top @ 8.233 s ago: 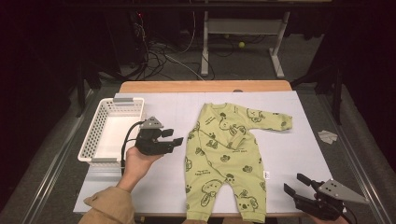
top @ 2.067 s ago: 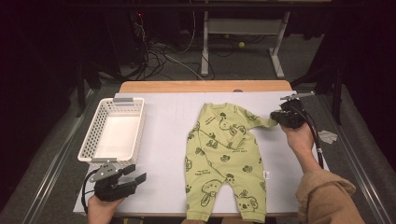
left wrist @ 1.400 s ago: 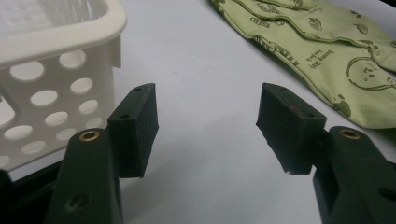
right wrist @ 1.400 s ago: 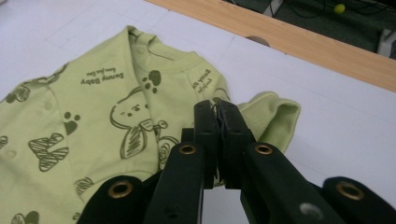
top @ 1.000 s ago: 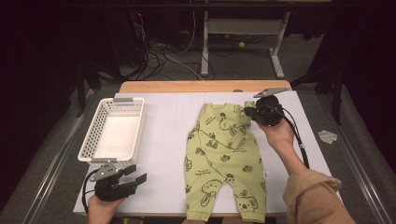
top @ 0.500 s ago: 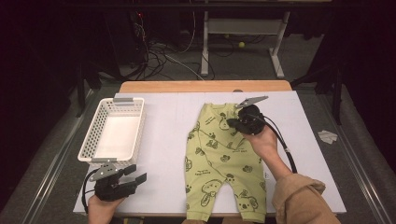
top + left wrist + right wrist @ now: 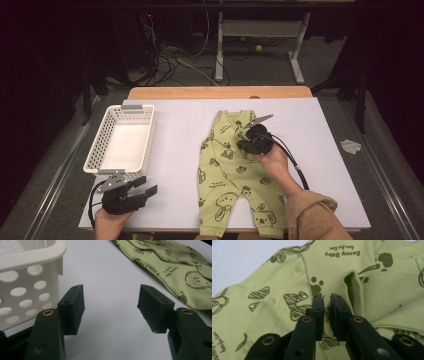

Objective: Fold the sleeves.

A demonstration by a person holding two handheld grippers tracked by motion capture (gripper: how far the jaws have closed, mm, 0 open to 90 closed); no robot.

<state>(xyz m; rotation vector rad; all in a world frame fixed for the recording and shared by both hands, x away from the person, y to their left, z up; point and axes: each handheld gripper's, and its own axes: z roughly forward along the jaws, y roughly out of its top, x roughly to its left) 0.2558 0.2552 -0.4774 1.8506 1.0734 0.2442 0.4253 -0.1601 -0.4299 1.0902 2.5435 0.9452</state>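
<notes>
While the left gripper (image 7: 142,191) is resting wide open and empty just below the one white basket (image 7: 120,142), the right gripper (image 7: 326,301) is hovering over the chest of the single green baby romper (image 7: 235,170). Its jaws have just been opening to a narrow gap, gripping nothing, the sleeve cuff (image 7: 353,287) lying beside them.

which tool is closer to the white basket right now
Left. The left tool sits just below the basket near the table's front edge; the right tool is over the romper.
</notes>
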